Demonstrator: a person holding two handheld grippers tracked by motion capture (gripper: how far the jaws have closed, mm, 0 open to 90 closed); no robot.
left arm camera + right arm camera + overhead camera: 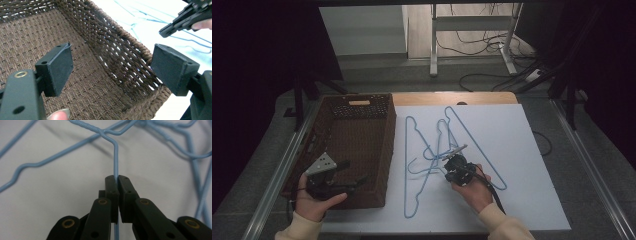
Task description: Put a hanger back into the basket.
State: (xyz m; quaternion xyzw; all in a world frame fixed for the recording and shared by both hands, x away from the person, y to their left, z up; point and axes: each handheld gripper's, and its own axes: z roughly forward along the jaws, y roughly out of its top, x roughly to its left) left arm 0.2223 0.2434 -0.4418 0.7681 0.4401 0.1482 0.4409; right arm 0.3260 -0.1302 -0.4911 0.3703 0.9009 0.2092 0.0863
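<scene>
The right hand-held gripper point(116, 180) is closed on the straight neck wire of a blue wire hanger point(115, 160), just below the twisted junction where the two shoulder wires meet. The grip is seen to be narrow, with the wire held between the pad tips. Two further blue hangers point(472, 140) lie crossed over and under the gripped hanger on the white surface point(532, 200), ahead of and to both sides of the right hand-held gripper.

The left hand-held gripper point(110, 72) is held open and empty over the near end of the brown wicker basket point(130, 40), with its jaws spread wide above the woven floor.

The step in hand is judged to be the lifting of one hanger for transfer to the basket. The lift should be made slowly and straight up, so that the entangled wires are allowed to slide free. If a neighbouring hanger is raised as well, the lift should be halted. The pinch should be kept firm, since thin wire may pivot between the pads.
</scene>
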